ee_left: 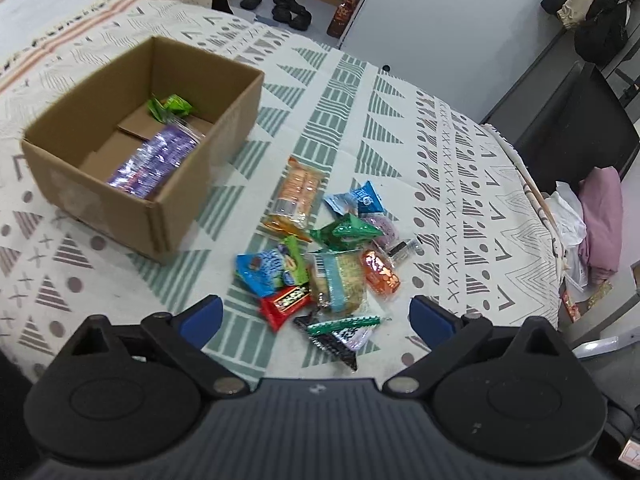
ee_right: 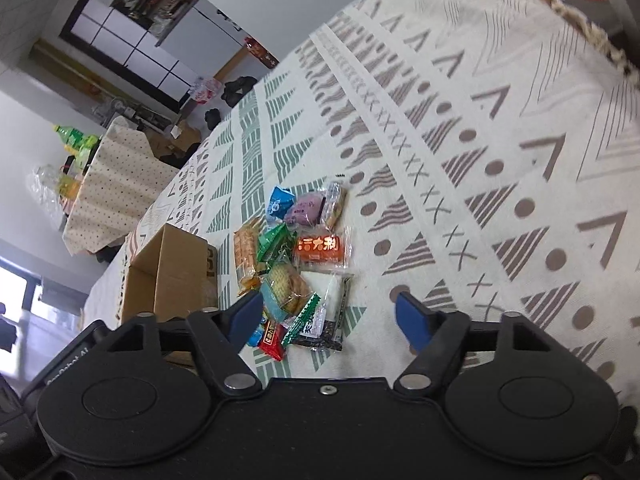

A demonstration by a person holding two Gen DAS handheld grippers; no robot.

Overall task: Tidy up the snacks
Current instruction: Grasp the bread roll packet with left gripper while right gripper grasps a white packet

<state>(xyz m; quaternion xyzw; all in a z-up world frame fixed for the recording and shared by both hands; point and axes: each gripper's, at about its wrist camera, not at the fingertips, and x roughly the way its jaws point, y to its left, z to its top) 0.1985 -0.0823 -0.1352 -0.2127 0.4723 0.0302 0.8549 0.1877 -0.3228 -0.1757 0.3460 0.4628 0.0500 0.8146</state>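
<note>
An open cardboard box (ee_left: 208, 152) stands on the patterned tablecloth at the left and holds a purple packet (ee_left: 154, 162) and a green packet (ee_left: 172, 106). A pile of several snack packets (ee_left: 328, 256) lies to its right. My left gripper (ee_left: 316, 316) is open and empty, just in front of the pile, above a black and green packet (ee_left: 340, 334). In the right wrist view the same pile (ee_right: 298, 260) lies ahead, with the box (ee_right: 172, 272) to its left. My right gripper (ee_right: 328, 318) is open and empty, its fingertips either side of the pile's near end.
The tablecloth (ee_left: 400, 128) covers the whole table; its fringed edge (ee_left: 536, 196) runs down the right side. A black chair (ee_left: 576, 128) and pink cloth (ee_left: 602, 216) stand beyond it. Shoes (ee_left: 292, 10) lie on the floor behind.
</note>
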